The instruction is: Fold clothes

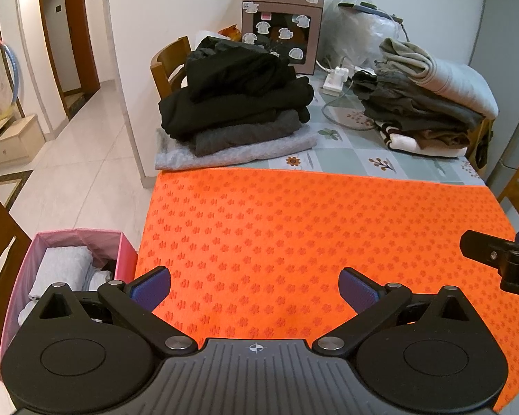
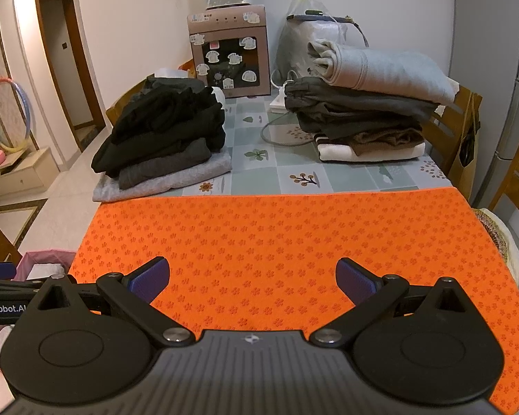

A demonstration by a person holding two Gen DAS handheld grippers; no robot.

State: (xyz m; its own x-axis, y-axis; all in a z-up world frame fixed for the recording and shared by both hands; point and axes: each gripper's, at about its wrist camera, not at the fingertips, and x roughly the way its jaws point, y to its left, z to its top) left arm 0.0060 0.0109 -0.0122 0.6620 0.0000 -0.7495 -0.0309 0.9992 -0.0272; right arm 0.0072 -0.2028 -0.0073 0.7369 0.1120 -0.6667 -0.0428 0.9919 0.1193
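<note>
Two hand-held grippers hang side by side over the near edge of a table. The left gripper (image 1: 254, 288) and the right gripper (image 2: 252, 280) both have their fingers spread wide and hold nothing. Below them an orange mat (image 1: 294, 224) lies flat and bare across the near half of the table, probably as a working surface for folding.

The clothes sit beyond it on the far half. A stack of dark clothes (image 1: 238, 100) rests far left, and a stack of grey and brown clothes (image 2: 366, 110) far right. Both look folded, set back so the mat stays free.

On the floor to the near left stands a pink box (image 1: 69, 276) with pale clothes inside. A water dispenser (image 2: 230, 58) stands against the far wall. Wooden chairs (image 2: 515, 186) flank the table, and a hallway opens on the left.

The bare mat fits either the gap between two garments or the folding being finished.
</note>
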